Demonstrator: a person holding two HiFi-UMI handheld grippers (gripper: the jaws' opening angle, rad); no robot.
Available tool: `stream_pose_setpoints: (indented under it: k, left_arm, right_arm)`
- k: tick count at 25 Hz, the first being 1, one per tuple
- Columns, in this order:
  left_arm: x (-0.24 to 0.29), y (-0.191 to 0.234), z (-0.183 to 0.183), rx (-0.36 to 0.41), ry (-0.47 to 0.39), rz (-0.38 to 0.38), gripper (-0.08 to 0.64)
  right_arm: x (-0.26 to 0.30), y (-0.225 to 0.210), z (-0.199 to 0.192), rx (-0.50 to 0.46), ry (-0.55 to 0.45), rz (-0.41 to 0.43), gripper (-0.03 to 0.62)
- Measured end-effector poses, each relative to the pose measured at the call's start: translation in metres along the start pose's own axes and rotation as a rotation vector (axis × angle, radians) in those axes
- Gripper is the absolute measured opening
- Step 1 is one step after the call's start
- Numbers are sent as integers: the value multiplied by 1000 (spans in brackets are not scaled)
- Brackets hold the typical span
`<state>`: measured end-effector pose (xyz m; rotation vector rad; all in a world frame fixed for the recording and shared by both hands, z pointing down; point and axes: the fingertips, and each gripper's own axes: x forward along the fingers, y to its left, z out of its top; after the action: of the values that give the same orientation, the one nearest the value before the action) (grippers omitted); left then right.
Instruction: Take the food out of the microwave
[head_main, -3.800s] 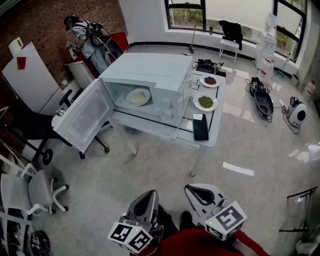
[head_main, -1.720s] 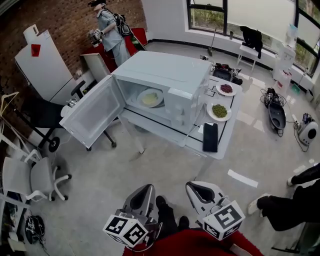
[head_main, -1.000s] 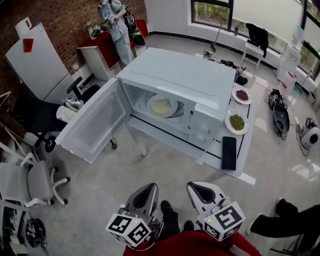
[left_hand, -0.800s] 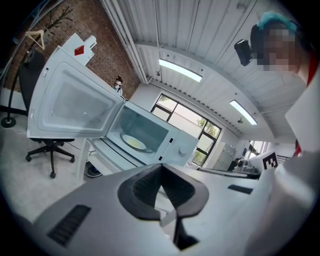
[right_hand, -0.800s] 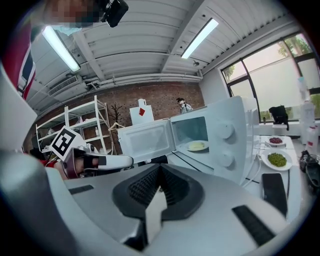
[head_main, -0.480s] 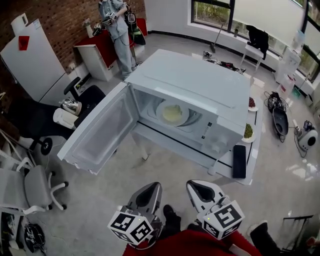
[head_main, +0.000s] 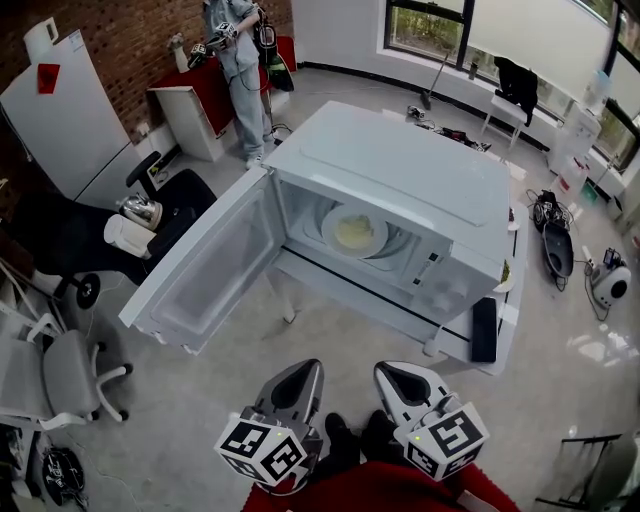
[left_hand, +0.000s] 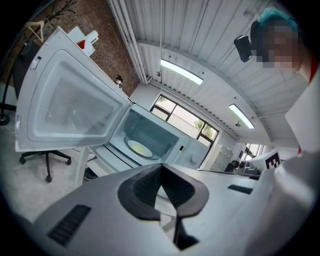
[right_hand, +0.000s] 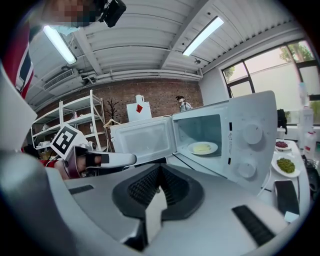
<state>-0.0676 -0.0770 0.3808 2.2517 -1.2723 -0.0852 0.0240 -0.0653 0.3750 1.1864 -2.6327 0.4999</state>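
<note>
Compared with the view 3.8 s ago, the microwave (head_main: 400, 190) fills far more of the head view, and both grippers remain low in the frame. Left: its one door (head_main: 205, 265) stands swung wide open. Centre: one plate of pale yellow food (head_main: 355, 232) lies inside the cavity, on the turntable. Right: one dark phone (head_main: 483, 328) rests on the table (head_main: 380, 300), just beside the microwave's control panel. Two further plates show only in the right gripper view, one of green food (right_hand: 285, 165) and one of red food (right_hand: 281, 145), where earlier the head view showed them. One person (head_main: 238, 60) stands in the background. The left gripper (left_hand: 161, 167) has its jaws closed together on nothing. The right gripper (right_hand: 159, 170) is likewise closed and empty. Both are well apart from the microwave.
</note>
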Motion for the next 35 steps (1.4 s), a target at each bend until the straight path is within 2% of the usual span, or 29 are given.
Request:
stream_pose_setpoints:
  k: [10,25,35]
  left_arm:
    - [20,8,3,-33,5,8,8]
    - [78,25,20,-98,16,37,11]
    - [129,55,21,-213,39,54,49]
  right_arm:
    - [11,-13,2,-8,10,3,11]
    - [46,-40,29,-41,18,82,11]
    - [70,-55,36,-51,52,114,11]
